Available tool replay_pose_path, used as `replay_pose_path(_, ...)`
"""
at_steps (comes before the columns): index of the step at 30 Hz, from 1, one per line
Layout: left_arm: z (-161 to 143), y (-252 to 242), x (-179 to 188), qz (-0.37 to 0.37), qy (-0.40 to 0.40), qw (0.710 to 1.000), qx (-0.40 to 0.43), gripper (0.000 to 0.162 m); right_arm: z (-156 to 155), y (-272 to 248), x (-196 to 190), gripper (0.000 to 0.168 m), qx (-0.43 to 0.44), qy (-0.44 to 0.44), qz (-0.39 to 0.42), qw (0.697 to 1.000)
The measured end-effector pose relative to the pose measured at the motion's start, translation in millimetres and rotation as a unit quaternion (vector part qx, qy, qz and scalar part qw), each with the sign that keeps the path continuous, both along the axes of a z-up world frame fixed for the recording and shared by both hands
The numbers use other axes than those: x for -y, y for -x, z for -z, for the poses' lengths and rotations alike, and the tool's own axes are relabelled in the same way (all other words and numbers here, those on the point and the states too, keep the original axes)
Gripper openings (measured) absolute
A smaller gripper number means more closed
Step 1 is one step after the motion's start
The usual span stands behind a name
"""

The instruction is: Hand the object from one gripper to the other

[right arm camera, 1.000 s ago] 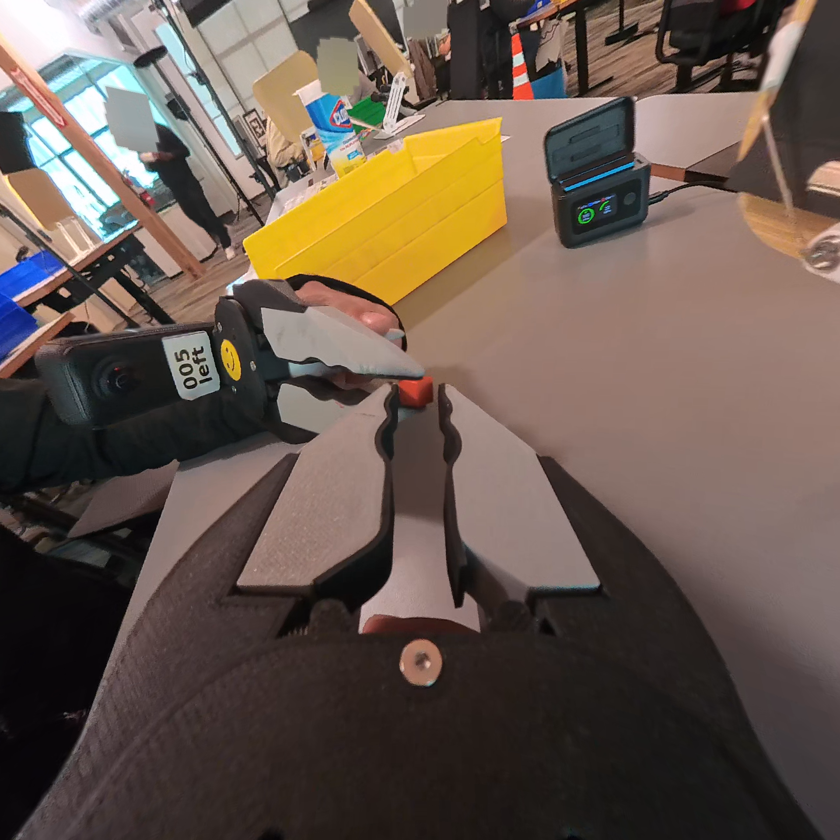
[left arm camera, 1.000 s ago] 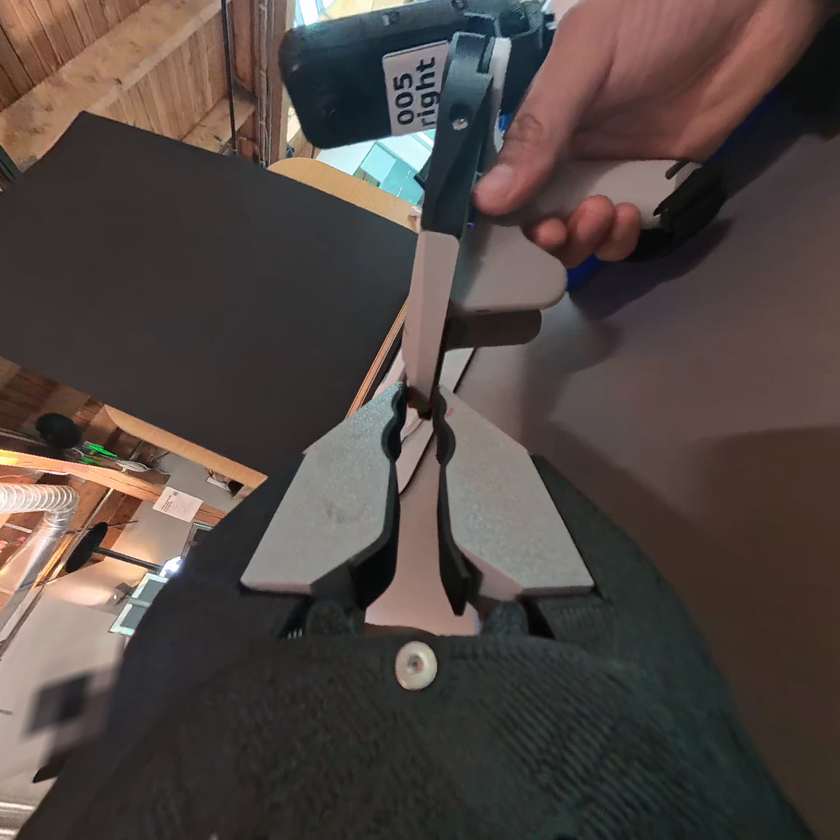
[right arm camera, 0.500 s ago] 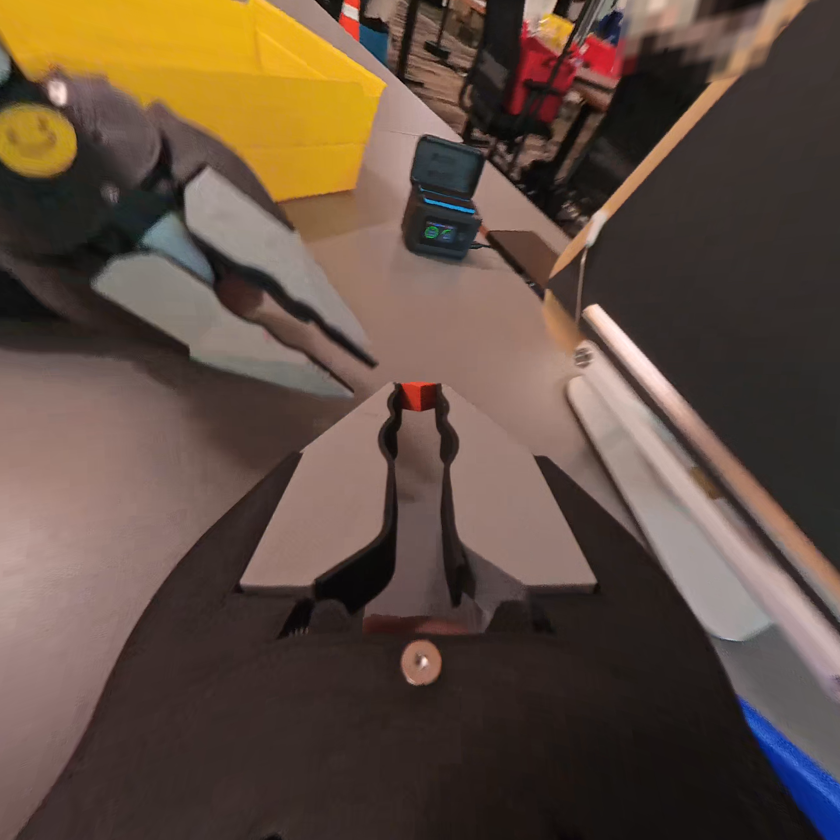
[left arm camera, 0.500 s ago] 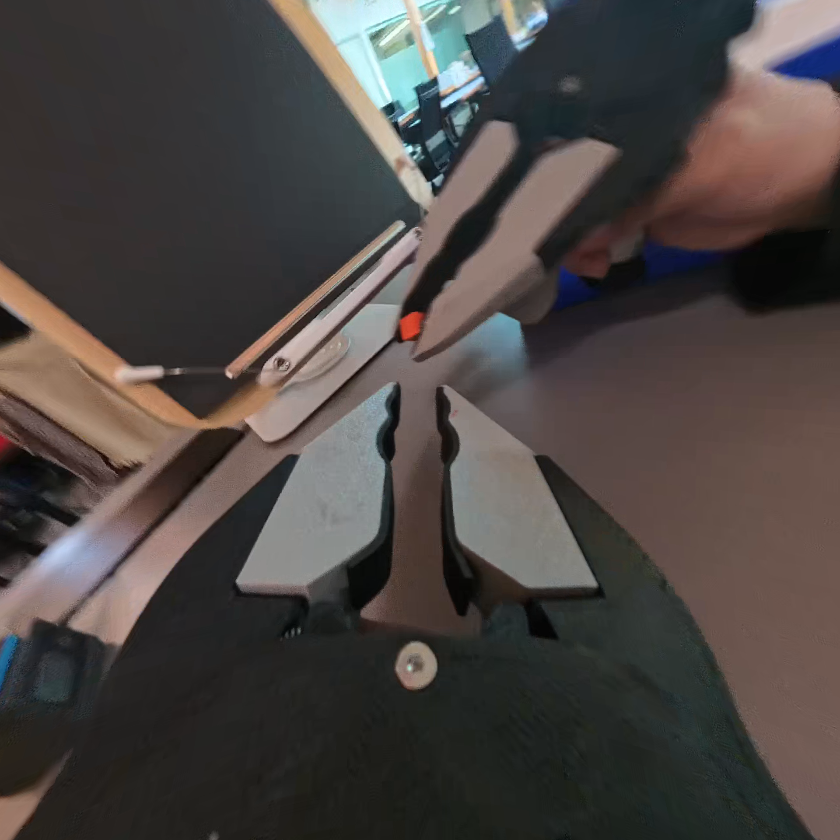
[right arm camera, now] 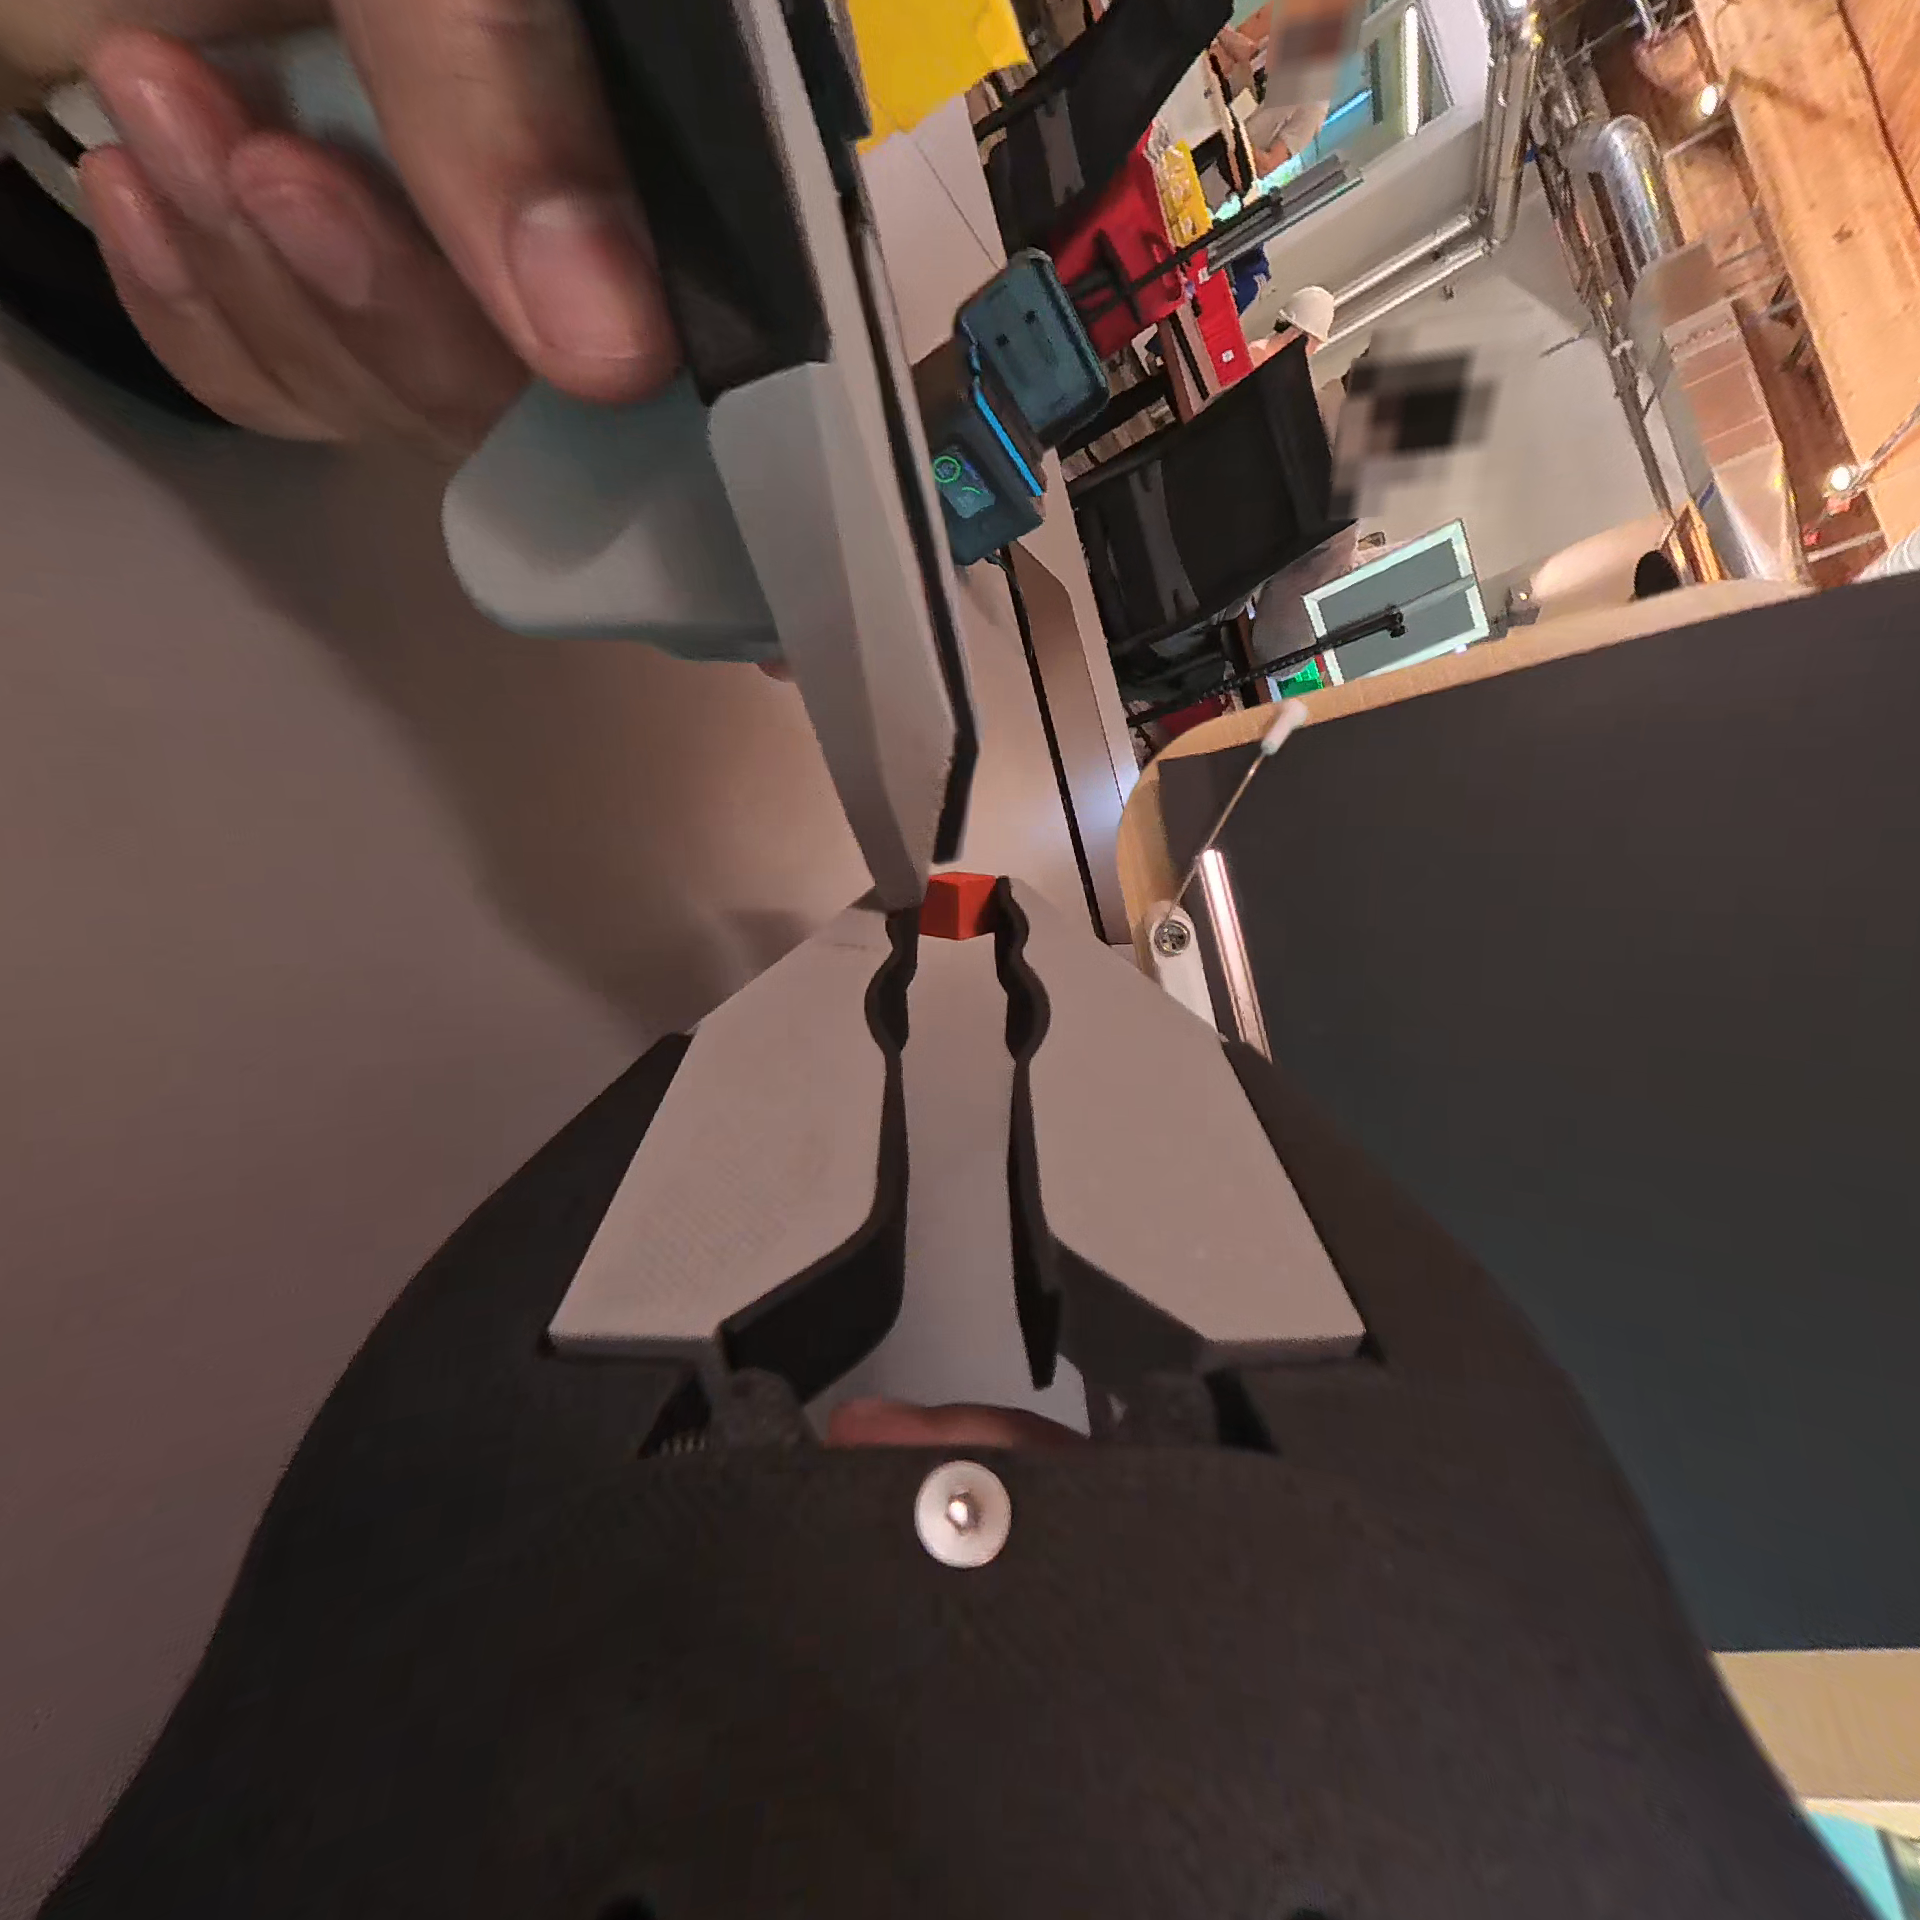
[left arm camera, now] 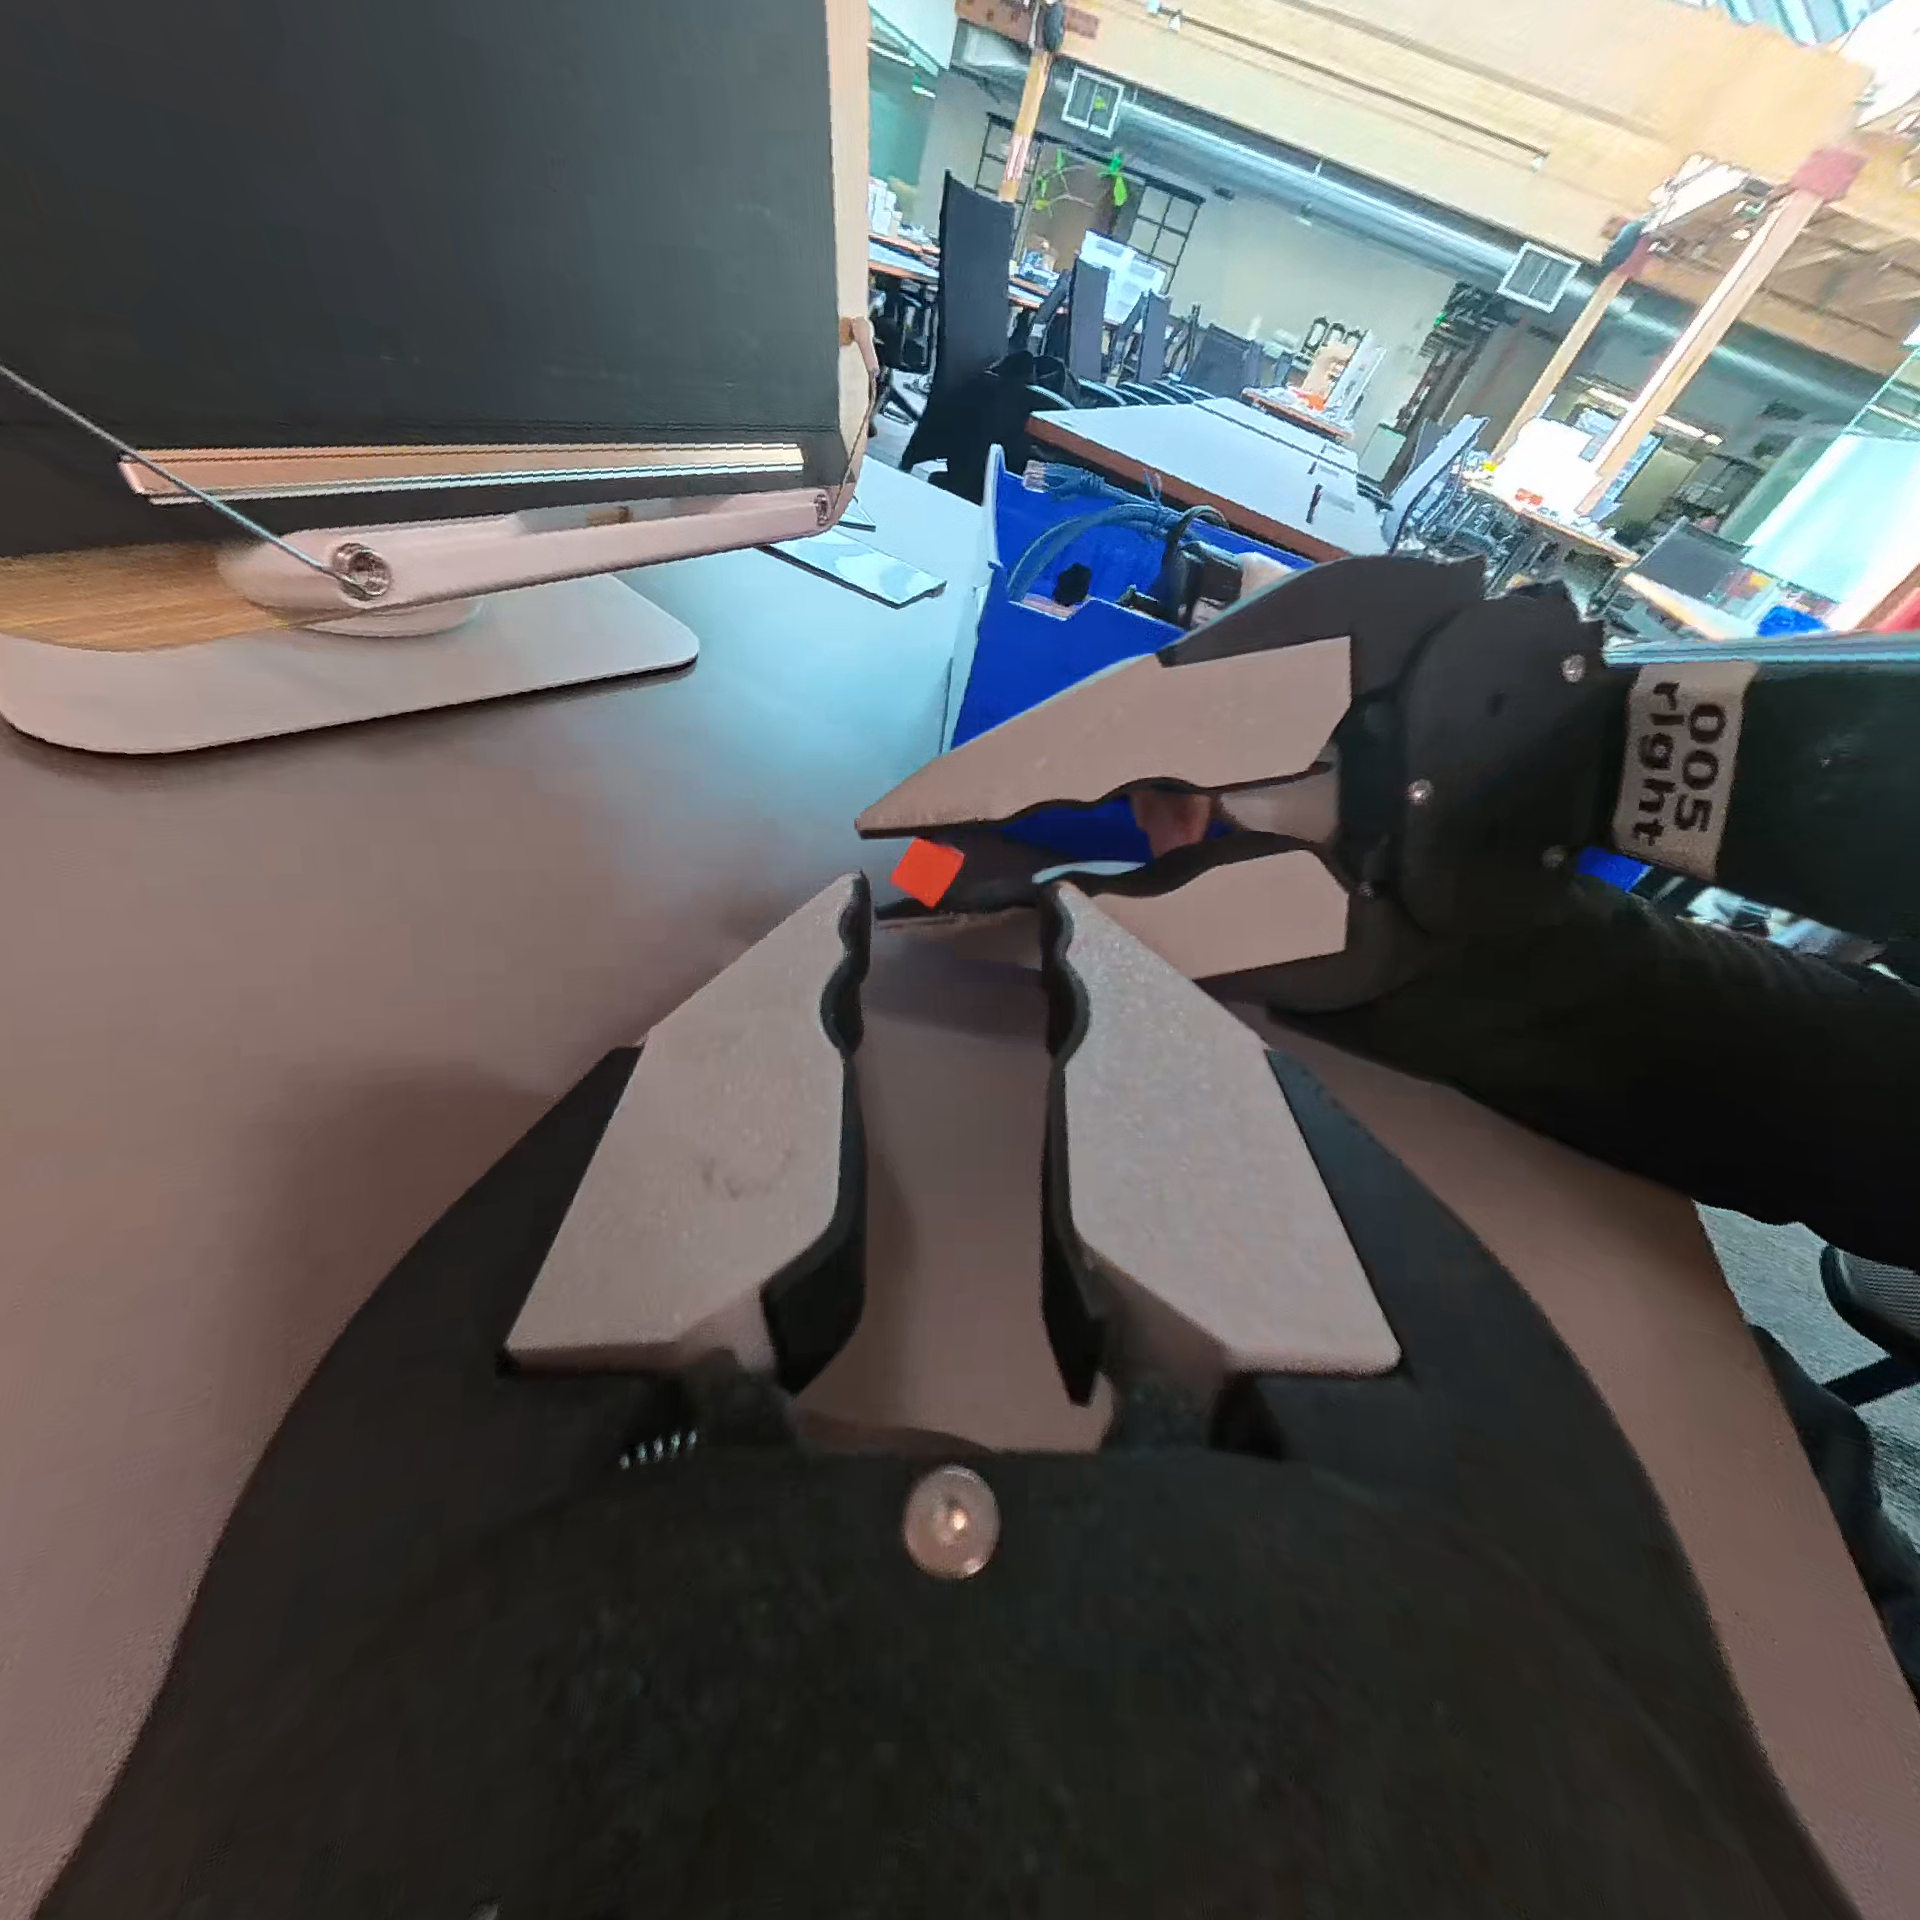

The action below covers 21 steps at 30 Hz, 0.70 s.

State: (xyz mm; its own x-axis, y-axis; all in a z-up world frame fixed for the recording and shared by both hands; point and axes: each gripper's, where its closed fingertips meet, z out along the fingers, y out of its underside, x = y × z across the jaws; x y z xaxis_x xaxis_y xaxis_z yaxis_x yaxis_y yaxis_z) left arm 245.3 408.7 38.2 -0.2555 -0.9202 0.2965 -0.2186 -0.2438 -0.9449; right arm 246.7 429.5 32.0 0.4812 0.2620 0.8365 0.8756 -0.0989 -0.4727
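The grey worktop (left arm camera: 312, 987) carries a black panel (left arm camera: 416, 208) on a white stand (left arm camera: 364, 665) along its far edge, with a blue bin (left arm camera: 1049, 644) past its far right corner; above the worktop, the left gripper (left arm camera: 954, 899) is released, its fingers parted and holding nothing; the right gripper (right arm camera: 954, 920) is clenched at its very tips on a small red cube (right arm camera: 954, 906), which hangs in the air just beyond the left gripper's fingertips.
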Motion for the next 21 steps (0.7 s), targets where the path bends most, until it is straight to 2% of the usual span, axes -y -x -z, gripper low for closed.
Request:
replay_pose_path(4, 2.0, 0.1, 3.6, 0.009, 0.000, 1.000, -0.005, 0.031, 2.5, 5.1, 3.4, 0.011, 0.012, 0.008, -0.019, 1.000)
replay_pose_path(9, 2.5, 0.9, 3.2, 0.012, 0.009, 1.000, -0.007, 0.015, 2.2, 13.7, 8.0, 0.011, 0.009, 0.012, -0.042, 0.999)
replay_pose_path(14, 5.1, 2.9, 5.1, 0.030, 0.022, 0.999, -0.018, 0.022, 2.6, 21.9, 11.1, 0.011, 0.014, 0.019, -0.062, 0.998)
replay_pose_path(18, 7.8, 2.6, 6.9, 0.030, -0.001, 0.999, -0.025, 0.018, 4.2, 21.0, 11.8, 0.010, 0.025, 0.025, -0.058, 0.998)
replay_pose_path(19, 10.9, 1.8, 3.9, 0.020, -0.016, 0.999, -0.033, 0.010, 5.4, 20.3, 12.0, 0.010, 0.025, 0.027, -0.058, 0.998)
replay_pose_path(21, 11.7, 2.3, 1.9, 0.015, -0.039, 0.999, -0.034, 0.008, 7.1, 19.3, 11.9, 0.011, 0.007, 0.035, -0.054, 0.998)
